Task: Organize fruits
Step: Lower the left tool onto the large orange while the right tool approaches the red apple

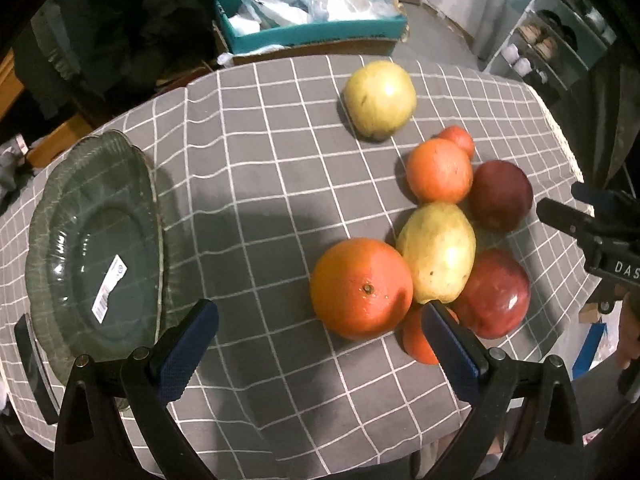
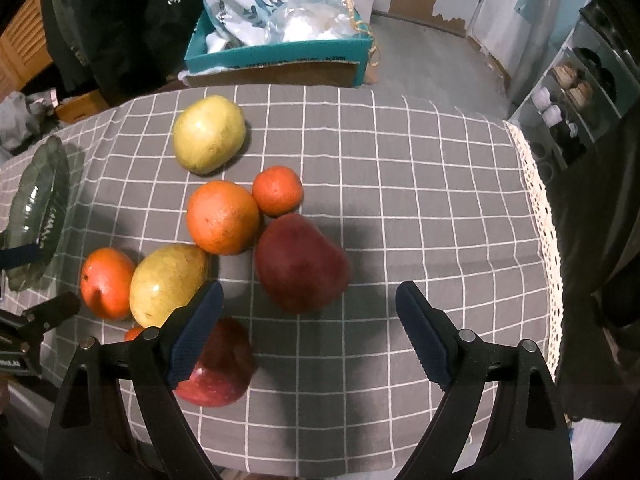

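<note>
Both the left claw (image 1: pixel 320 344) and right claw (image 2: pixel 310 320) gape wide, holding nothing. The fruits (image 1: pixel 438 252) cluster on the checked worktop (image 1: pixel 260 184), right of a glass plate (image 1: pixel 60 208) bearing a barcode sticker (image 1: pixel 109 290), too small to read. "DAS" shows on the right claw's body.

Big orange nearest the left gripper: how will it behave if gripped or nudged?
The big orange looks round, so a nudge would probably roll it across the flat checked tablecloth. Its glossy peel may slip a little on the pads. It seems to touch the yellow fruit, so pushing it right would likely shift the cluster. The left gripper is open.
</note>
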`<state>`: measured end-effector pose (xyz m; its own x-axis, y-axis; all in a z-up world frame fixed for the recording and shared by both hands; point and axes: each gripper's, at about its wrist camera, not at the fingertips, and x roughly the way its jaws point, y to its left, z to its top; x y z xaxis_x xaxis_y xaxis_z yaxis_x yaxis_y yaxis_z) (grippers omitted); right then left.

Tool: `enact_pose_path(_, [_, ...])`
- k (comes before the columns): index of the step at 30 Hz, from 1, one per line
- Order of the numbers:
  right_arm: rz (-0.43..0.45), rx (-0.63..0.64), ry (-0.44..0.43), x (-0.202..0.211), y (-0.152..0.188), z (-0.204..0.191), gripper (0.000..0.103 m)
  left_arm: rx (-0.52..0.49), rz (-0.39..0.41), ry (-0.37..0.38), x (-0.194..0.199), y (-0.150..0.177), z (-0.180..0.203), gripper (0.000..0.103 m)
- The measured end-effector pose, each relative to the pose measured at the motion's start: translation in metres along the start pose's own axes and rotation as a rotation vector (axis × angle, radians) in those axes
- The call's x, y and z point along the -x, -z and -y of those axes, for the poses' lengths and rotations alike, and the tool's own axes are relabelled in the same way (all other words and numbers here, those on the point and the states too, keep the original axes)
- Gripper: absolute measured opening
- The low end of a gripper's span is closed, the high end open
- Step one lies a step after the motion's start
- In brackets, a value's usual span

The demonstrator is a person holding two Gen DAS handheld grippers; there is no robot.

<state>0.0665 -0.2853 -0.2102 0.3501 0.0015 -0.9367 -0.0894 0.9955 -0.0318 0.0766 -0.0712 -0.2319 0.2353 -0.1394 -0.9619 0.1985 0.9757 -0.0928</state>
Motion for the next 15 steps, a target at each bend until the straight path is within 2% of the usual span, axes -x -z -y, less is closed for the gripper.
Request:
enact_pose_path(5, [-0.015, -0.008, -0.005, -0.006, 0.001, 0.002, 0.087, -0.018, -0.024, -0.004, -0.011, 0.001, 0.006, 0.102])
enact_pose_path(8, [-0.024, -0.012, -0.012, -0.009, 0.001, 0.004, 0.087, -0.013, -0.049, 0.000, -0.020, 0.001, 0.006, 0.093])
enact_pose_path(10, [-0.031, -0.017, -0.017, -0.012, 0.000, 0.005, 0.087, -0.005, -0.067, 0.027, -0.025, 0.001, 0.005, 0.090])
enact_pose_path(15, [-0.053, -0.023, -0.024, -0.022, -0.003, 0.008, 0.087, 0.006, -0.081, 0.063, -0.033, 0.003, 0.005, 0.090])
